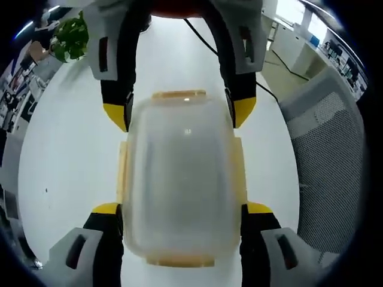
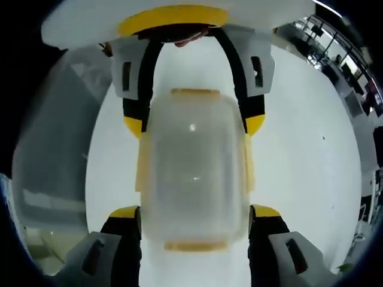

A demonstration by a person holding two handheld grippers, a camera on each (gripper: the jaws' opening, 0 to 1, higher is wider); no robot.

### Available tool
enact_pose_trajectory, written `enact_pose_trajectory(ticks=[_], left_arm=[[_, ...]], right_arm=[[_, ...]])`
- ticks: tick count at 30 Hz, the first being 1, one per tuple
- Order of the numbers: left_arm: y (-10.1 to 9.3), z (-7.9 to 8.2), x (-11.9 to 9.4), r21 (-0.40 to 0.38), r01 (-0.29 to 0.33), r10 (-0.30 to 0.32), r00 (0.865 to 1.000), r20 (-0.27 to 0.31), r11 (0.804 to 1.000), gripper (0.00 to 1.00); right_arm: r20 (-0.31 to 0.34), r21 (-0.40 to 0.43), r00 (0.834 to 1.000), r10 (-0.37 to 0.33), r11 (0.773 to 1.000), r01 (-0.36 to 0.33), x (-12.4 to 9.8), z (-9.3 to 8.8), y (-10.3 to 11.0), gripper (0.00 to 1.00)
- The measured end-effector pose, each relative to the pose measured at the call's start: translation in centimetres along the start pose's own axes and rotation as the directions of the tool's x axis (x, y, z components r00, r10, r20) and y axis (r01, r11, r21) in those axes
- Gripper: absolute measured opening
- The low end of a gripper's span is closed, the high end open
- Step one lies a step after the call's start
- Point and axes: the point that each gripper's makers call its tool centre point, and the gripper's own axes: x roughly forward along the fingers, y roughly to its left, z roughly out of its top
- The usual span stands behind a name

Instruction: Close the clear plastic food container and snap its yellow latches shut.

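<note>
Resting on a white round table (image 1: 72, 179), the clear plastic food container (image 1: 182, 179) lies lid-up with its frosted lid in place, and both grippers meet it from opposite ends. In the left gripper view, the left gripper (image 1: 182, 209) has its yellow-tipped jaws rising from the bottom, one on each long side of the container, spread about as wide as the box and set right against its walls; whether they press on it or merely flank it cannot be told. The right gripper (image 1: 179, 116) comes in from the top of that view, its jaws likewise straddling the far end of the container. Yellow latches (image 1: 179, 94) show at both short ends and along both long sides, lying close against the lid; whether they are snapped home is not clear. In the right gripper view the same arrangement appears mirrored: the right gripper (image 2: 194, 212) flanks the near end of the container (image 2: 194, 173) and the left gripper (image 2: 194, 122) the far end. A mesh-backed office chair (image 1: 329, 161) stands beside the table, a green plant (image 1: 70, 37) sits past its far edge, and a black cable (image 1: 200, 37) trails across the tabletop.
</note>
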Motion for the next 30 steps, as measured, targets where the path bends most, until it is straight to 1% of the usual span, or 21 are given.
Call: enact_pose_trajectory(ticks=[3,8,15,21,24,26,27,30], left_arm=[[0.02,-0.02,-0.01,-0.001,0.004,-0.004,1.000,0.001,1.000,0.80],[-0.03,-0.02,0.03,-0.003,0.003,-0.003,1.000,0.010,1.000,0.80],[0.01,0.03,0.07,-0.004,0.000,0.000,1.000,0.014,1.000,0.80],[0.02,0.11,-0.01,-0.008,-0.001,0.001,0.999,0.041,1.000,0.80],[0.03,0.14,0.02,-0.008,-0.004,0.005,1.000,0.031,1.000,0.80],[0.13,0.11,0.07,-0.008,-0.002,0.002,1.000,0.029,1.000,0.80],[0.09,-0.12,0.01,0.009,0.003,-0.003,1.000,0.018,1.000,0.80],[0.08,-0.51,-0.07,0.017,0.006,-0.006,1.000,0.005,1.000,0.80]], right_arm=[[0.005,0.006,1.000,0.001,1.000,-0.001,0.02,-0.03,-0.01,0.73],[-0.013,0.010,1.000,-0.002,1.000,0.002,0.15,-0.11,0.00,0.72],[0.004,0.018,1.000,-0.004,1.000,0.004,0.16,-0.12,-0.04,0.72],[-0.017,0.017,1.000,-0.004,1.000,0.004,0.22,-0.08,-0.03,0.72],[-0.013,0.020,1.000,-0.005,1.000,0.005,0.23,-0.10,-0.05,0.72],[0.003,0.024,1.000,-0.007,1.000,0.007,0.15,-0.15,-0.11,0.72],[0.044,0.035,0.999,-0.003,0.999,0.002,0.19,0.22,0.06,0.72],[0.092,0.036,0.996,-0.012,0.999,0.009,0.25,0.65,0.14,0.73]])
